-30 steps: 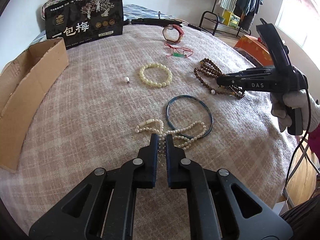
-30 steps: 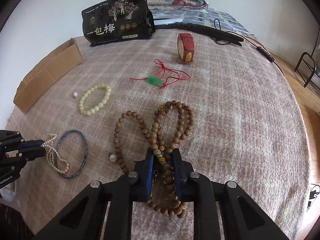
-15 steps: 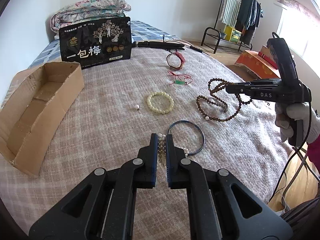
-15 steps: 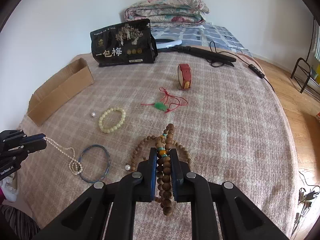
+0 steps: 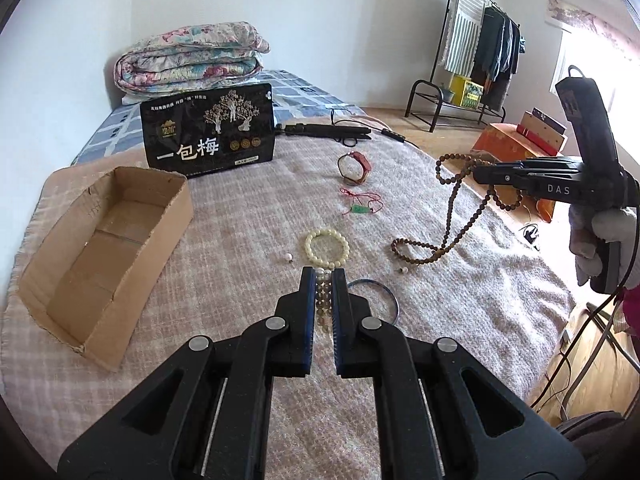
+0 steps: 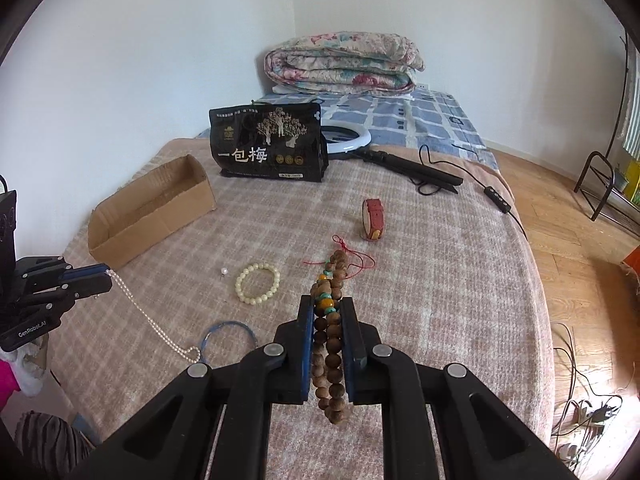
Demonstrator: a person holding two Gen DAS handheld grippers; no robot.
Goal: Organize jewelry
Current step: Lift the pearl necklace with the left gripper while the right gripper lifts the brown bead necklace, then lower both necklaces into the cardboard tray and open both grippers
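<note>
The left hand-held gripper (image 5: 323, 280) hides the near arc of the blue bangle (image 5: 386, 295). The wooden bead necklace (image 6: 330, 344) covers the green pendant (image 5: 359, 209) in the right wrist view.

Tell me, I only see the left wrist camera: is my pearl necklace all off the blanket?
Observer: Not quite. The right wrist view shows the pearl necklace hanging from the left gripper, its low end resting on the blanket beside the blue bangle.
Operator: What's the other gripper squeezing?
Observer: The right gripper is shut on the wooden bead necklace, right at its orange and turquoise beads.
</note>
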